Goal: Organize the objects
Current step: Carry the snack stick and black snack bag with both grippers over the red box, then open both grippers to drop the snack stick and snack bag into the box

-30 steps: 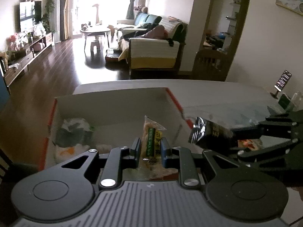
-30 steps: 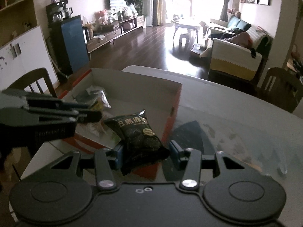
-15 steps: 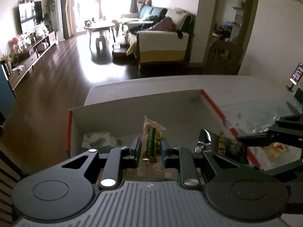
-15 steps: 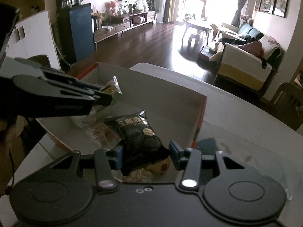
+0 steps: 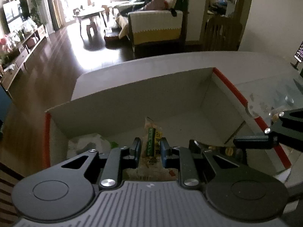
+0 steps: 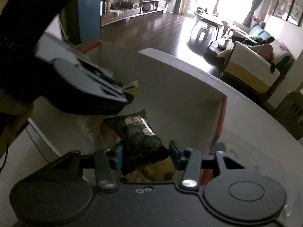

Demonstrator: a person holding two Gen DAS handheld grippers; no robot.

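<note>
My left gripper [image 5: 150,149] is shut on a clear snack packet with a green and yellow label [image 5: 152,141]. It hangs inside the open cardboard box with red edges [image 5: 132,102]. My right gripper [image 6: 145,155] is shut on a black snack packet with white lettering [image 6: 138,136], held low over the box's right side. In the left wrist view the right gripper [image 5: 265,138] reaches in over the red right rim. In the right wrist view the left gripper [image 6: 90,87] sits close at the upper left, with its packet's tip [image 6: 132,87] showing.
A white and green packet [image 5: 89,143] lies in the box's left corner, and more snacks lie under the black packet [image 6: 157,170]. The box stands on a pale table [image 6: 255,132]. Beyond it are dark floor, a sofa [image 5: 157,28] and a wooden chair [image 5: 221,32].
Both grippers have moved forward and down over the box, each still holding its packet. The box walls now fill more of both views, and the two grippers are closer together.
</note>
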